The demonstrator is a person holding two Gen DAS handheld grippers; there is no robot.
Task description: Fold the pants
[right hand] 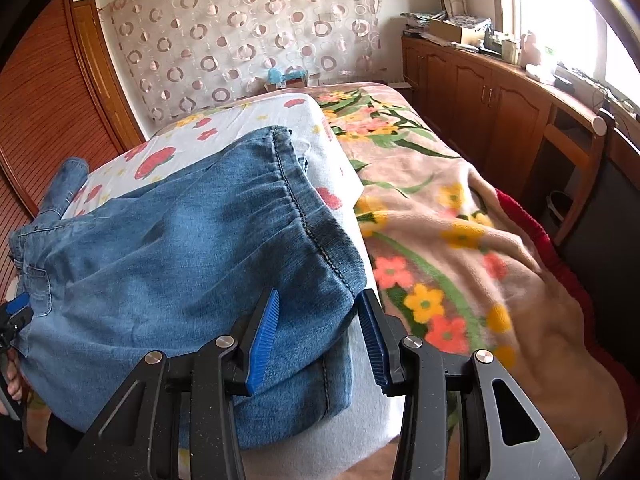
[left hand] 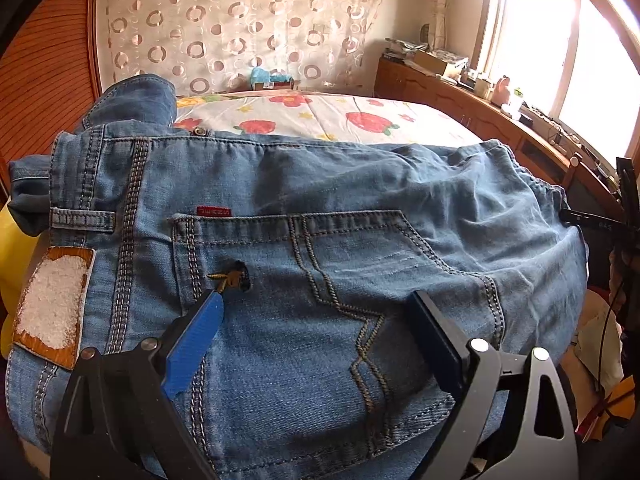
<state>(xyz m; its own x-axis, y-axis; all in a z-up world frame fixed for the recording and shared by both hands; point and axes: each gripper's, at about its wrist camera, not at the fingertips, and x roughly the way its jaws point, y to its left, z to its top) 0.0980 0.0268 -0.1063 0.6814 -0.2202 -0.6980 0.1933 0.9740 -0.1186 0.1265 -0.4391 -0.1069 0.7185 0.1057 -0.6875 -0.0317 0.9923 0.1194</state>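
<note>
**Jeans bundled on the bed, both claws around denim**

The jeans (left hand: 320, 260) lie folded on the floral sheet (left hand: 320, 118). The left gripper (left hand: 316, 308) gapes wide over the back pocket, gripping nothing. The right gripper (right hand: 320, 312) straddles the elastic cuff corner, pads apparently not pinching. Judgement: press the layers flat and square the edges.

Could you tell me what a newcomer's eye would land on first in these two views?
Blue jeans fill the foreground, folded on a strawberry-print sheet, back pocket facing up. The left claw stands wide over that pocket; the right claw brackets the cuff corner. Beside them lies a flowered blanket.
</note>
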